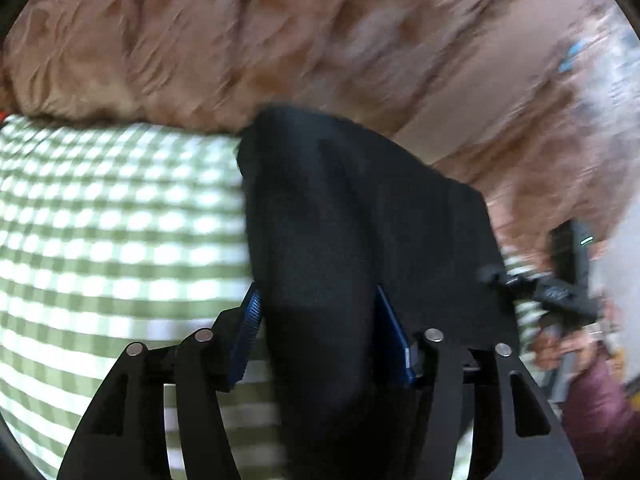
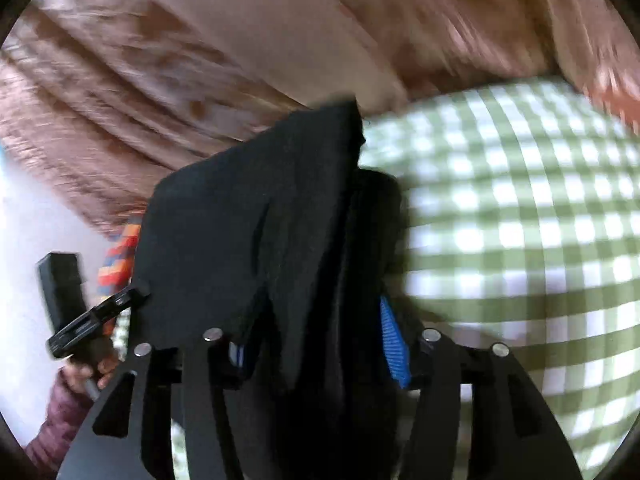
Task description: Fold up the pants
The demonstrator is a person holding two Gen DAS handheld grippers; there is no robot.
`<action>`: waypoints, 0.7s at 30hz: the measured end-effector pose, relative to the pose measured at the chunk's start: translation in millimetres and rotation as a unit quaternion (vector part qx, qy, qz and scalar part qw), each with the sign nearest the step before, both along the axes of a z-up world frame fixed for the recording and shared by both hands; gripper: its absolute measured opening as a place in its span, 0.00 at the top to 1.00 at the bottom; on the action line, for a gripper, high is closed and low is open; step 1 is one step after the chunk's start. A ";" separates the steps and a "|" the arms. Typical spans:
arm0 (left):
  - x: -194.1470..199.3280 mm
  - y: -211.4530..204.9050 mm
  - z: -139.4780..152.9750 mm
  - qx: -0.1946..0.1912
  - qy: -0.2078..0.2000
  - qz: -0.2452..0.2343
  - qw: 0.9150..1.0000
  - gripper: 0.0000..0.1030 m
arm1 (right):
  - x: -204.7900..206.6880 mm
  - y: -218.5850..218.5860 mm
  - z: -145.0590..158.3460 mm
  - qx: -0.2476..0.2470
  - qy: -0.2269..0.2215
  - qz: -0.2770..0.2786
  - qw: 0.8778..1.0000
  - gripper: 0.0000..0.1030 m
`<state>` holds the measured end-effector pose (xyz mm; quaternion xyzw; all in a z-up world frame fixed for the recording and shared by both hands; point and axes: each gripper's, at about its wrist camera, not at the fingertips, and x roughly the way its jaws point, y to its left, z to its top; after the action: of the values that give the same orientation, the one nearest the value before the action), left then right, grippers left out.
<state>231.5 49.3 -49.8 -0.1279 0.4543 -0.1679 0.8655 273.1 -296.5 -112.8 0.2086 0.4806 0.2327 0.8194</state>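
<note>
The black pants hang lifted above the green-and-white checked cloth. My left gripper is shut on the pants, with dark fabric bunched between its blue pads. My right gripper is shut on another part of the pants, fabric draped over its left finger and a blue pad showing on the right. The right gripper also shows in the left wrist view at far right, and the left gripper shows in the right wrist view at far left. Both views are motion-blurred.
The checked cloth covers the work surface. A brown patterned quilt lies behind it, and also shows in the right wrist view. A multicoloured item sits near the left edge. My sleeved hand holds the left gripper's handle.
</note>
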 end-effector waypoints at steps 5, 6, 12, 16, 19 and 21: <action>-9.3 13.5 -13.7 -0.016 0.012 0.046 0.999 0.33 | -4.7 -1.2 8.8 -0.017 -0.011 -0.008 1.000 0.30; -15.2 13.7 -9.1 -0.009 0.006 0.056 0.998 0.33 | -9.2 -1.9 19.6 -0.035 -0.023 -0.015 0.999 0.30; -68.2 0.6 34.2 0.069 -0.096 0.104 0.988 0.33 | -51.8 7.2 74.9 -0.070 -0.108 -0.006 0.992 0.59; -96.3 -19.4 40.7 0.091 -0.122 0.084 0.985 0.33 | -79.7 38.1 78.2 -0.088 -0.121 0.047 0.988 0.64; -90.5 -46.4 14.3 0.138 -0.078 0.056 0.986 0.34 | -76.8 55.1 44.5 -0.165 -0.097 0.047 0.980 0.69; -87.8 -47.9 -1.5 0.120 -0.062 0.062 0.989 0.34 | -78.7 53.4 38.0 -0.165 -0.110 0.035 0.980 0.69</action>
<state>143.7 1.4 -51.4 -0.0407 0.4078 -0.0658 0.9098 194.4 -243.1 -74.9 0.0268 0.4259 0.2009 0.8818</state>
